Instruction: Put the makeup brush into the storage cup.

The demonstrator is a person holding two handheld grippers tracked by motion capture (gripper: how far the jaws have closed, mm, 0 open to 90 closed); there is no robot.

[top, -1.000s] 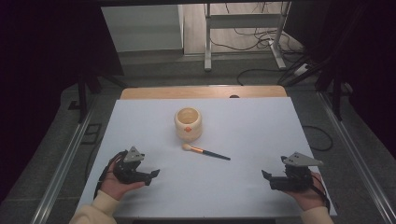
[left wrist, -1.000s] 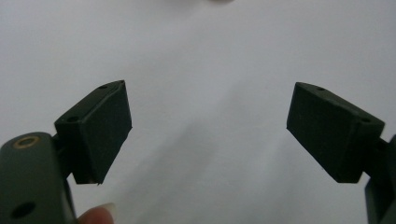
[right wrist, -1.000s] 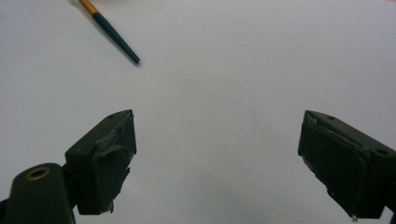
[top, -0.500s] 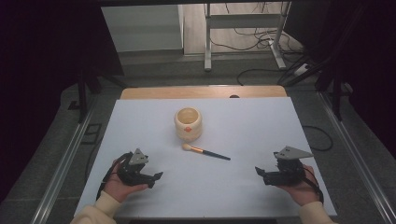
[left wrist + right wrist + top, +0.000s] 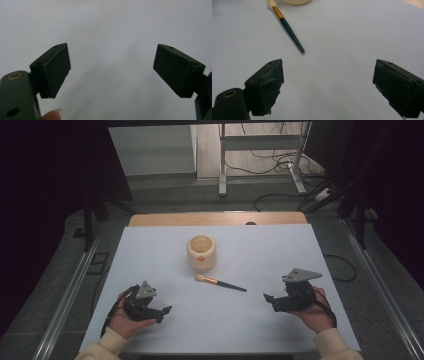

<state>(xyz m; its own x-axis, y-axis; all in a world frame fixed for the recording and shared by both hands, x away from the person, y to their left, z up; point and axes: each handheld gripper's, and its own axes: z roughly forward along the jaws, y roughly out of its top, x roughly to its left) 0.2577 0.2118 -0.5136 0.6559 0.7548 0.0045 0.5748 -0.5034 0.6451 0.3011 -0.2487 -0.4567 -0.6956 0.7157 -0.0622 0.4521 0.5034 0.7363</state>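
**Both grippers spread wide over the sheet, brush lying untouched between them**

The right gripper has its jaws set far apart with nothing between them but bare white sheet; the grey pads on their inner faces look worn and ragged; the jaws point toward the brush, whose dark handle tip lies just ahead of them and apart from both; in the high view this gripper sits low at the right of the table, tilted leftward, the right hand wrapped around it from behind with the sleeve coming in from the bottom edge.

The left gripper likewise has its jaws wide apart and clear of everything, the sheet blank beneath them; a fingertip shows at the bottom of that view; from above the left gripper lies near the front left of the sheet, its jaws aimed to the right, the left hand cupping it from below.

The brush lies flat near the middle of the sheet, pale bristles toward the pot, handle slanting toward the right gripper; it lies well apart from the left one.

The cream pot stands upright just behind the bristle end, mouth open upward; its inside looks bare as far as can be seen; an orange mark shows on its front wall.
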